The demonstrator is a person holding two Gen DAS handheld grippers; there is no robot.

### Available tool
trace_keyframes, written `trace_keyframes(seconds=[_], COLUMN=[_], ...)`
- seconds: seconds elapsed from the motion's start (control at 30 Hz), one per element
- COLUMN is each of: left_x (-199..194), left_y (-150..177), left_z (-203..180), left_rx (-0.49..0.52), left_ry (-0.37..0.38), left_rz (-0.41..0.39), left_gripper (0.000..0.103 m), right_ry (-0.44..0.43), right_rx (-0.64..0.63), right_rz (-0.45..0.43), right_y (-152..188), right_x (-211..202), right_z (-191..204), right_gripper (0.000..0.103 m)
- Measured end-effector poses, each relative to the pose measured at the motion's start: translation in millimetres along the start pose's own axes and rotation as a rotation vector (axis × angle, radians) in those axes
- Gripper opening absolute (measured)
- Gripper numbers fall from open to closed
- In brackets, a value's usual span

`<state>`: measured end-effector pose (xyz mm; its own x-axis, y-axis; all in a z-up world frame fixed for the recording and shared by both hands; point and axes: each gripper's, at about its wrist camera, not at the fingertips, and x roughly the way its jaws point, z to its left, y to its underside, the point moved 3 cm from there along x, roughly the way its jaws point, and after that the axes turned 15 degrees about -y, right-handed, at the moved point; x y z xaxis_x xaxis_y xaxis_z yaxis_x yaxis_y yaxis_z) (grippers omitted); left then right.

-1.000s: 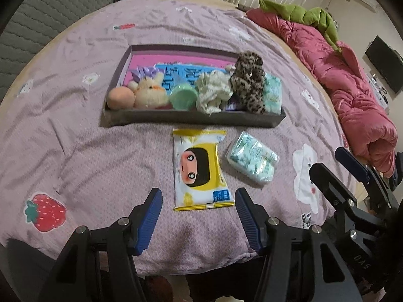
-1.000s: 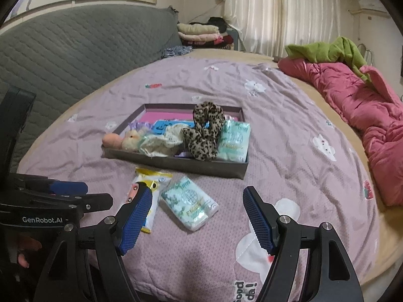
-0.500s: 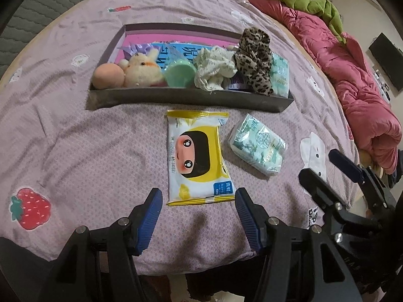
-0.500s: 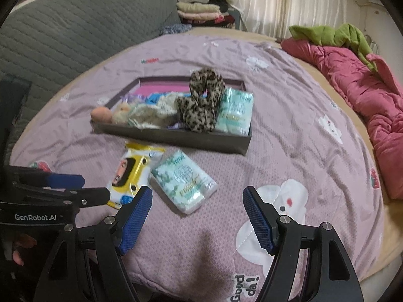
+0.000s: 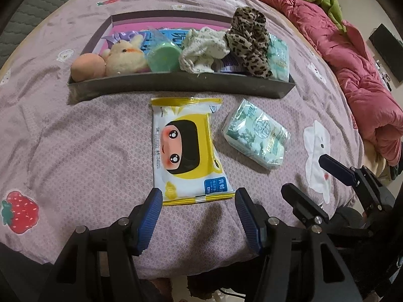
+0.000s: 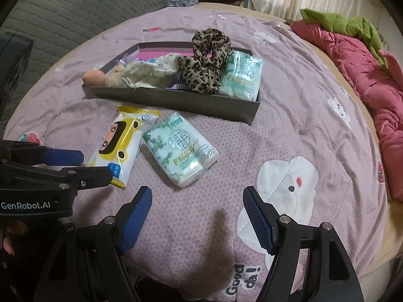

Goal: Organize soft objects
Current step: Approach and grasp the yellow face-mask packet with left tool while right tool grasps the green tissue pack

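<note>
We've pushed the left claw (image 5: 196, 202) forward and down: the yellow wipes pack (image 5: 187, 148) now sits with its near edge right between our open jaws. Right claw (image 6: 197, 202) also closed in on the green tissue pack (image 6: 180, 148), jaws still spread.

"Flower" on tissue pack (image 6: 180, 149); "GenRobot.AI" on left tool (image 6: 75, 166); "Good da!" on bedspread (image 6: 314, 115)
</note>
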<state>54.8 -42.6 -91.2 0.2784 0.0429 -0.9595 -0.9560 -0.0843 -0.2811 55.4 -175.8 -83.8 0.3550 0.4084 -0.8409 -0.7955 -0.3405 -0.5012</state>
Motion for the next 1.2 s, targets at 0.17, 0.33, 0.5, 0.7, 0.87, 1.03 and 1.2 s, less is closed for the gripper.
trace_keyframes(seconds=[0.17,0.33,0.5,0.7,0.87,1.03,1.2], left_x=[8.6,14.1,22.8,37.6,45.1,52.2,56.7], left_y=[-2.4,-7.7,-12.4,-17.3,-20.1,-28.9,-40.1], left_z=[-2.4,-8.7,-12.2,-12.7,-15.1,-23.6,-23.3], left_rx=[-0.011,-0.017,-0.022,-0.046,-0.047,-0.036,-0.039], left_ry=[-0.019,-0.029,-0.057,-0.070,-0.072,-0.081,-0.082], left_rz=[0.015,0.014,0.019,0.033,0.036,0.027,0.003], left_gripper=[0.059,0.059,0.063,0.069,0.071,0.071,0.071], right_ry=[-0.003,-0.003,-0.004,-0.012,-0.044,-0.025,-0.026], right_rx=[0.005,0.026,0.034,0.029,-0.023,-0.122,-0.138], right_rz=[0.016,0.021,0.026,0.028,0.008,0.012,0.014], right_y=[1.2,2.2,2.4,1.9,-6.6,-16.3,-24.9], right_x=[4.2,6.2,9.3,14.7,20.3,29.7,40.2], right_z=[-0.9,-6.0,-9.3,-10.4,-5.2,0.4,-5.7], right_gripper=[0.076,0.076,0.076,0.076,0.076,0.076,0.076])
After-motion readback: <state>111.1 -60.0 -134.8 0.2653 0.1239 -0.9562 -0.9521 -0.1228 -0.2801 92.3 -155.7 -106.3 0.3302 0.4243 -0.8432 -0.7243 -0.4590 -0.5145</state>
